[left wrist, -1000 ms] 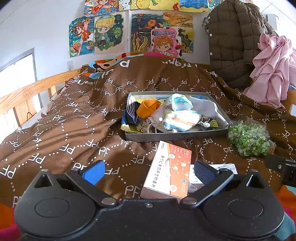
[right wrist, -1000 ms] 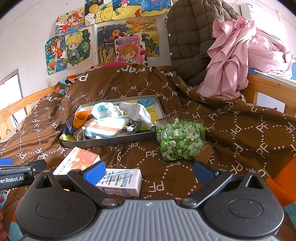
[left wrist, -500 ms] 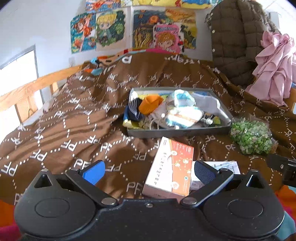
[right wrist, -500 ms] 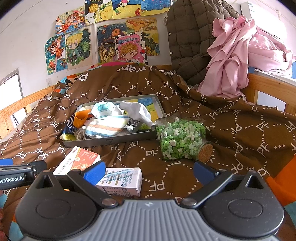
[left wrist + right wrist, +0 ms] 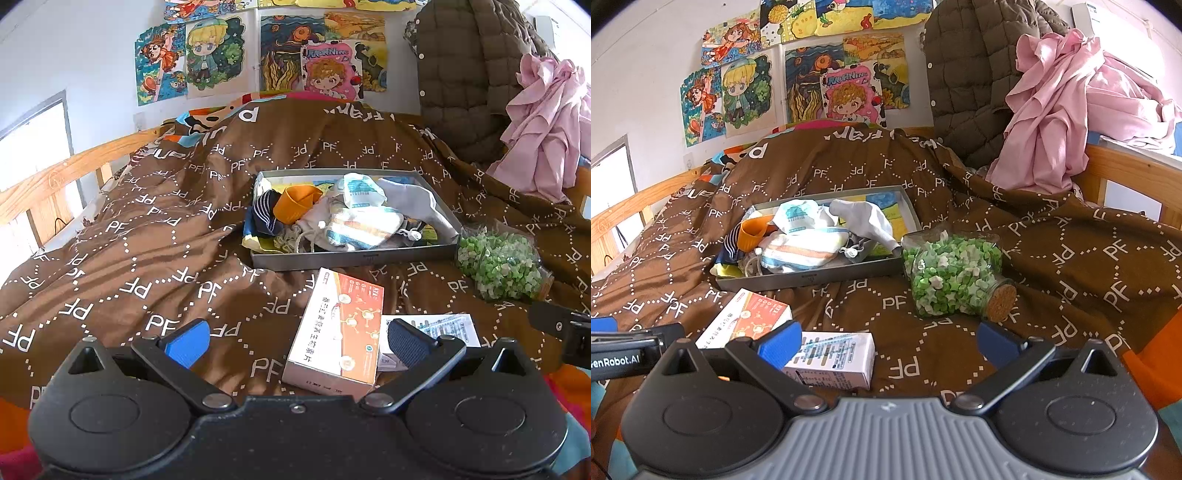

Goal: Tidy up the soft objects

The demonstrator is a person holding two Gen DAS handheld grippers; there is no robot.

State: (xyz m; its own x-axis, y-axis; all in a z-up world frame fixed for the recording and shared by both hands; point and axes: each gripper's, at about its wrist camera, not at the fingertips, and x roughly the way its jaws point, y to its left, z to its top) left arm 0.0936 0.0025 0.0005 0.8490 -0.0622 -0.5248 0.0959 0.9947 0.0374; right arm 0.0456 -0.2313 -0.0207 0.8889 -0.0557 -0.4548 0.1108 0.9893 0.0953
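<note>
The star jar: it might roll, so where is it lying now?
The jar lies on its side on the brown quilt, right of the tray, cork toward the right gripper.

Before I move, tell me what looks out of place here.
The jar of green and white bits lies on its side on the blanket, cork still in, nothing spilled. The tray holds a jumbled heap of cloths.
</note>
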